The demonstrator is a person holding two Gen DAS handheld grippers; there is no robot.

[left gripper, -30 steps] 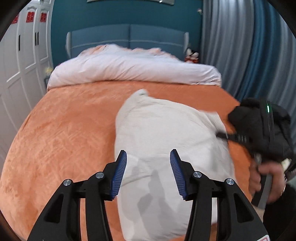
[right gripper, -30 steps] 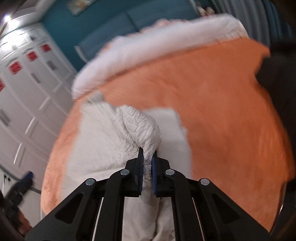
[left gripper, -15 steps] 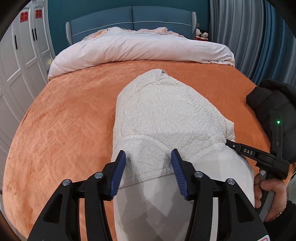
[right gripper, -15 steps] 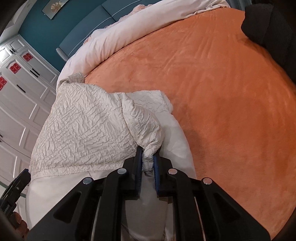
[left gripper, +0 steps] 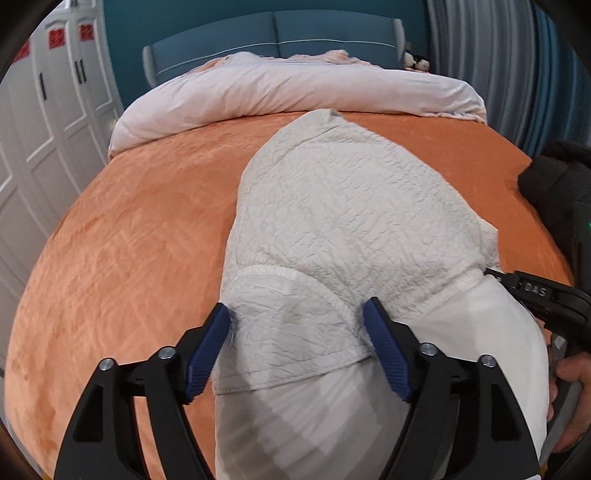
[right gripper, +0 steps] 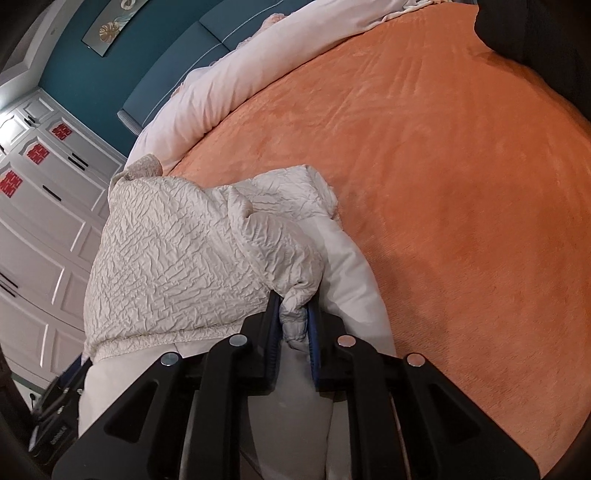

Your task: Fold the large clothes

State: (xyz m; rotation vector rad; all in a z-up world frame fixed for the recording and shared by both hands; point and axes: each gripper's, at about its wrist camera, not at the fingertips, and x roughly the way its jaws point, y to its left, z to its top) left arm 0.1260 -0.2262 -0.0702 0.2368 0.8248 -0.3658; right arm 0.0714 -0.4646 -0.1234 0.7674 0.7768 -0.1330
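A cream crinkled garment (left gripper: 351, 206) with a smooth white lining (left gripper: 332, 413) lies folded over itself on the orange bedspread (left gripper: 129, 258). My left gripper (left gripper: 297, 332) hangs low over its near hem. The jaws are opening wide, with the hem between them and the pads not pressing on it. My right gripper (right gripper: 293, 317) is shut on a bunched corner of the same garment (right gripper: 177, 258) at its right side. In the left wrist view, the right tool's black frame (left gripper: 543, 295) and the hand (left gripper: 569, 373) holding it show at the right edge.
A pale pink duvet (left gripper: 295, 88) lies rolled across the head of the bed below a blue headboard (left gripper: 273, 33). White wardrobe doors (left gripper: 44, 129) stand on the left and grey-blue curtains (left gripper: 480, 55) on the right. A black garment (left gripper: 554, 184) lies on the bed's right side.
Both grippers have sunk towards the bed and the garment's textured half now lies flatter over the lining. The left jaws have spread wider. The right jaws still pinch the bunched corner.
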